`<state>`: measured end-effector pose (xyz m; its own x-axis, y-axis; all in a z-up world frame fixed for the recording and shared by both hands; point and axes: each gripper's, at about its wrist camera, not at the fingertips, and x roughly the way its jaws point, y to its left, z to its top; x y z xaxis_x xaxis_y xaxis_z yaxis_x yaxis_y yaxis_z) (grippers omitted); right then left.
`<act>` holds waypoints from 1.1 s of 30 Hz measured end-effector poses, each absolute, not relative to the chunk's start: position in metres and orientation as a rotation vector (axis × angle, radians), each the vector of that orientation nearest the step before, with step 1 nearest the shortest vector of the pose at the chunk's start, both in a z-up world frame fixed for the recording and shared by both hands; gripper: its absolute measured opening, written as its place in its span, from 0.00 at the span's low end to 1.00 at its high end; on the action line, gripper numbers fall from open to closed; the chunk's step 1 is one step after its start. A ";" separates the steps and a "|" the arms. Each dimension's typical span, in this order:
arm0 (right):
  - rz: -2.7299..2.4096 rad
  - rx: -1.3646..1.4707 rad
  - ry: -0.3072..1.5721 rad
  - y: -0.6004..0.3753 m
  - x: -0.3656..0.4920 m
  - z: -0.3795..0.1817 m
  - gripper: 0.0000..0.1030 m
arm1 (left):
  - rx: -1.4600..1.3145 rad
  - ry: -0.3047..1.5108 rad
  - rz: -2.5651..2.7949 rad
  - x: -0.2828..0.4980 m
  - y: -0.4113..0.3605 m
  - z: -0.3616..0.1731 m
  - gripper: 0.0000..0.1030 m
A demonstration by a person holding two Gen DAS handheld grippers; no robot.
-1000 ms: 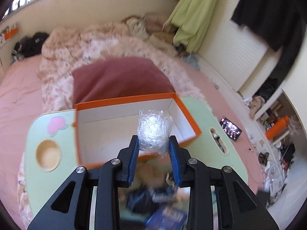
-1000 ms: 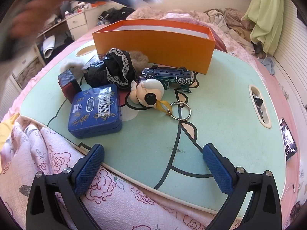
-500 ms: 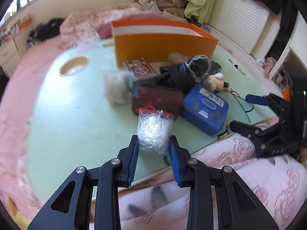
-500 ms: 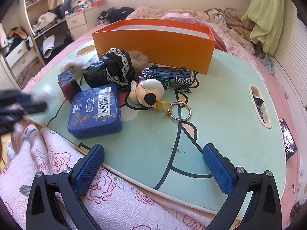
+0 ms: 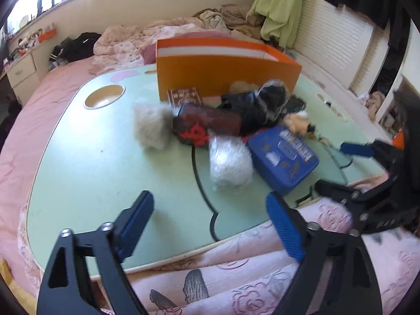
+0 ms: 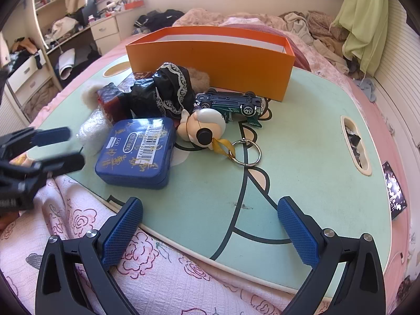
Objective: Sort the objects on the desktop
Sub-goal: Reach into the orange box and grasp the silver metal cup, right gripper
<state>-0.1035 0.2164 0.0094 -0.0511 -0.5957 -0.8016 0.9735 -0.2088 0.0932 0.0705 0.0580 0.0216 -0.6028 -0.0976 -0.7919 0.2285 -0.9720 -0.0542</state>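
Observation:
A ball wrapped in clear film lies on the green lap table, touching the blue tin. My left gripper hovers just in front of the ball, and its jaws are opening with nothing between the pads. The same ball shows in the right wrist view, ahead of the left gripper. My right gripper stands open and empty over the table's near edge. The orange box stands at the back of the table.
Between the box and the tin lie a grey fluffy ball, a dark red case, black lace cloth, an overturned toy car and a figure keychain. A pink quilt lies under the near edge.
The left gripper carried the wrapped ball from above the orange box down to the table's front. It then opened, and the ball now rests by the blue tin. The right gripper kept still.

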 end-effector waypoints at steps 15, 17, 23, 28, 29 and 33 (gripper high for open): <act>-1.584 0.881 0.592 0.216 -0.104 0.007 1.00 | 1.241 0.161 -2.580 0.056 0.037 0.006 1.00; -1.586 0.882 0.594 0.215 -0.104 0.006 1.00 | 1.233 0.162 -2.577 0.059 0.039 0.009 1.00; -1.620 0.934 0.517 0.210 -0.124 0.023 0.76 | 1.227 0.167 -2.577 0.059 0.037 0.008 1.00; -1.682 0.904 0.413 0.168 -0.147 0.088 0.83 | 1.225 0.167 -2.577 0.059 0.039 0.008 1.00; -1.679 0.917 0.434 0.155 -0.149 0.093 0.83 | 1.225 0.167 -2.577 0.059 0.039 0.008 1.00; -1.665 0.974 0.489 0.094 -0.156 0.098 0.83 | 1.224 0.167 -2.577 0.059 0.039 0.008 1.00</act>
